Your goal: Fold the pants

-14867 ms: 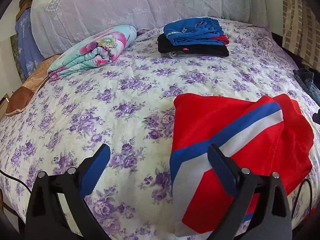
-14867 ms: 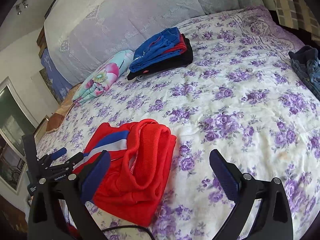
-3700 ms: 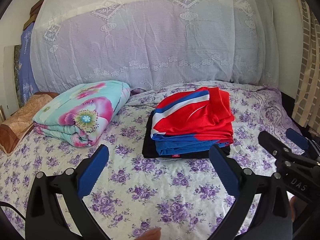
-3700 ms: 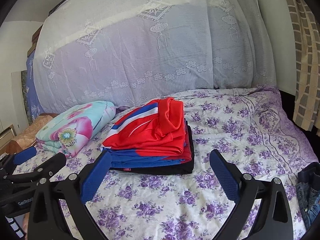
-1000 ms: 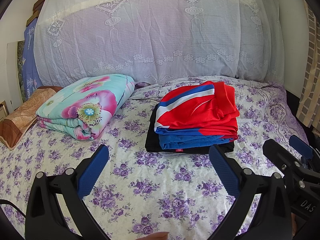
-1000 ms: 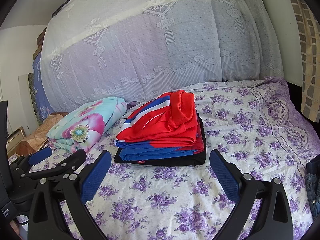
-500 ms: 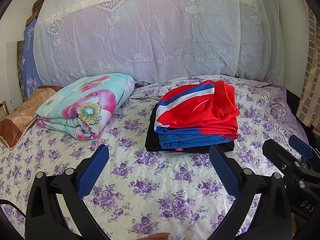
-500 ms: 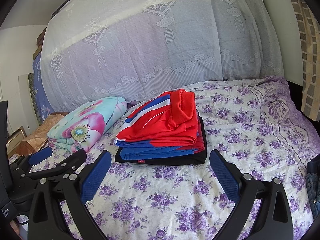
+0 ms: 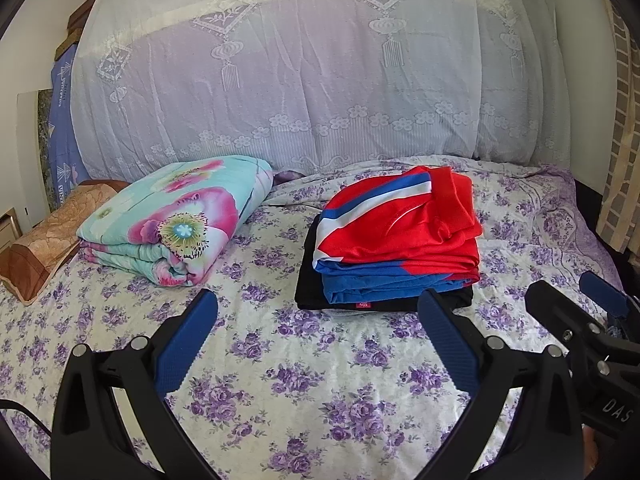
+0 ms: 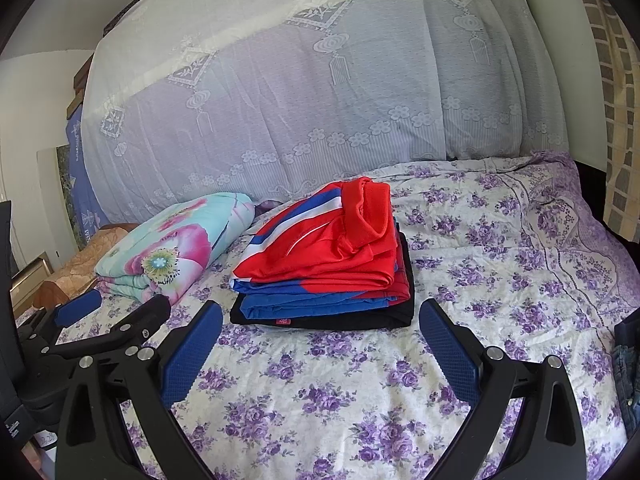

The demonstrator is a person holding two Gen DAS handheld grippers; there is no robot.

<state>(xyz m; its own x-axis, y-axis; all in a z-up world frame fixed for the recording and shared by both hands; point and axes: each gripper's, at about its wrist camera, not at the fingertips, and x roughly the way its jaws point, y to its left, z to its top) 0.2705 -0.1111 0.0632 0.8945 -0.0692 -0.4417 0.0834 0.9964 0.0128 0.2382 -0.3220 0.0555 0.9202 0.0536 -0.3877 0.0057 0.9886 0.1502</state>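
Note:
The folded red pants (image 9: 408, 224) with a blue and white stripe lie on top of a stack of folded blue and black clothes (image 9: 384, 284) near the head of the bed; they also show in the right wrist view (image 10: 336, 248). My left gripper (image 9: 318, 340) is open and empty, held above the bedspread in front of the stack. My right gripper (image 10: 320, 344) is open and empty, also in front of the stack. The right gripper shows at the right edge of the left wrist view (image 9: 580, 320).
A folded floral quilt (image 9: 176, 220) lies left of the stack, with a brown pillow (image 9: 44, 248) beyond it. A lace-covered headboard (image 9: 320, 80) rises behind. Blue jeans (image 10: 626, 376) lie at the bed's right edge. The bedspread (image 9: 320, 380) is purple-flowered.
Over the longer span the red pants went from the near bed onto the stack. In the last second both grippers stayed almost still, open.

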